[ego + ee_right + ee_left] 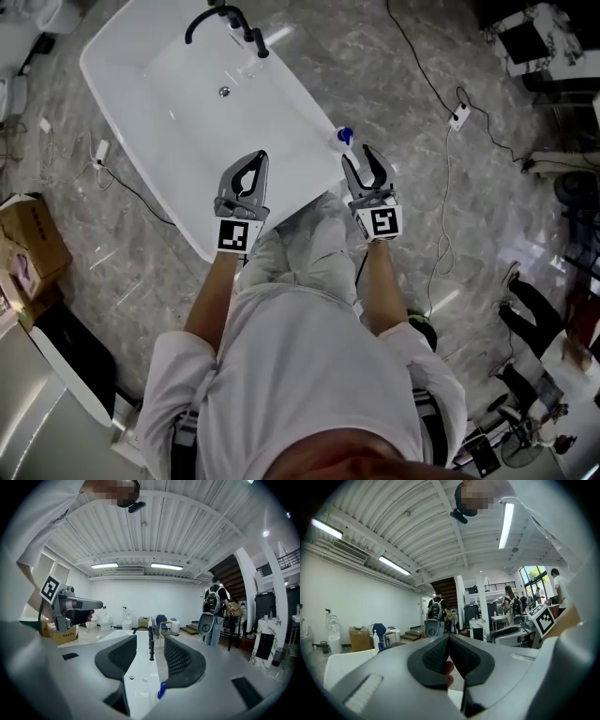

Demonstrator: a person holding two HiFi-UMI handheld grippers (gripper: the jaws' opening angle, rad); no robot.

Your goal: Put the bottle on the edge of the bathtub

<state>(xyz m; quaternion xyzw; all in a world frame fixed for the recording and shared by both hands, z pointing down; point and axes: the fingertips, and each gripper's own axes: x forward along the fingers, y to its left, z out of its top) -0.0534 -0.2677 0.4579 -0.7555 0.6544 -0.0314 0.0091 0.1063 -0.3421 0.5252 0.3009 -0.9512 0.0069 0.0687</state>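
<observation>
At the near end of a glossy white bathtub (298, 86), set on a grey-veined marble floor (403, 84), a person stands with a hand-held gripper in each hand. The small bottle (344, 137) has a pale body and a rounded blue cap. It sits on the tub's right-hand rim close to the near corner, cap uppermost and long axis upright. It is just ahead of the right hand-held gripper (356, 155) and slightly to its left. That arm is plainly the nearer; the left is well apart from the bottle, across the end of the tub. The right hand-held gripper's dark ribbed pads stand partly apart, with the blue cap showing low between them, close by the right-hand pad. As far as the view shows, neither pad presses on it. The left hand-held gripper (260, 159) hovers over the tub's near end with its tips together, holding nothing. A matte black faucet (225, 19) arches over the far end.
</observation>
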